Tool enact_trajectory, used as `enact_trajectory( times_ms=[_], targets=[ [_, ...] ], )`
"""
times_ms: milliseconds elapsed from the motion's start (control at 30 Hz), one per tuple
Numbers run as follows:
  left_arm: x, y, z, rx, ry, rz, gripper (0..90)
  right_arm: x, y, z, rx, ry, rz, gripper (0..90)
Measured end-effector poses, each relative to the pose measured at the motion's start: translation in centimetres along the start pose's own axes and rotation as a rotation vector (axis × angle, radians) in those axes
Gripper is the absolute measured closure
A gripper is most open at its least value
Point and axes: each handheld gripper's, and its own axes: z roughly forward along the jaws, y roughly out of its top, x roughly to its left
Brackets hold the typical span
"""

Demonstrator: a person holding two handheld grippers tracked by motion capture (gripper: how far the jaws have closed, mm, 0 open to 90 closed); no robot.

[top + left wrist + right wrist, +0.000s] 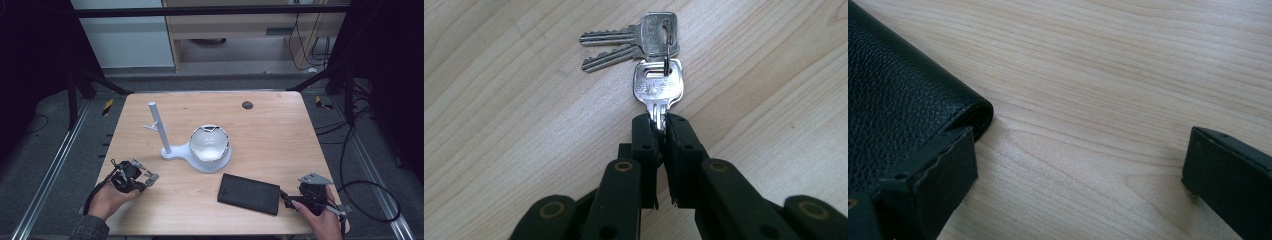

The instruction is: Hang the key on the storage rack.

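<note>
A bunch of three silver keys (657, 85) on a ring lies on the wooden table (270, 135). My left gripper (662, 125) is shut on the blade of the nearest key, whose head sticks out past the jaw tips. From above, that gripper (150, 177) sits at the table's front left, held by a hand. A black leather wallet (248, 193) lies flat at the front right. My right gripper (282, 195) stands open just right of it. In the right gripper view, one jaw rests beside the wallet's (893, 110) rounded edge and the other stands far off over bare wood, with the gripper (1080, 150) holding nothing.
A white stand (200, 162) with an upright post (159, 127) and a silvery bowl-like piece (210, 142) occupies the table's middle. A small dark disc (247, 105) lies near the far edge. Dark frame legs and cables surround the table.
</note>
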Motion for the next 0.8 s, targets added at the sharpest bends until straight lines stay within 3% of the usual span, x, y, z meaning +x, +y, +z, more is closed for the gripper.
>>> enact_trajectory(
  times_ms=[800],
  targets=[
    [0.4,2.4,-4.3,0.005,0.023,0.045,83.3,0.0,0.0,0.0,0.000,0.000,0.000,1.1]
  ],
)
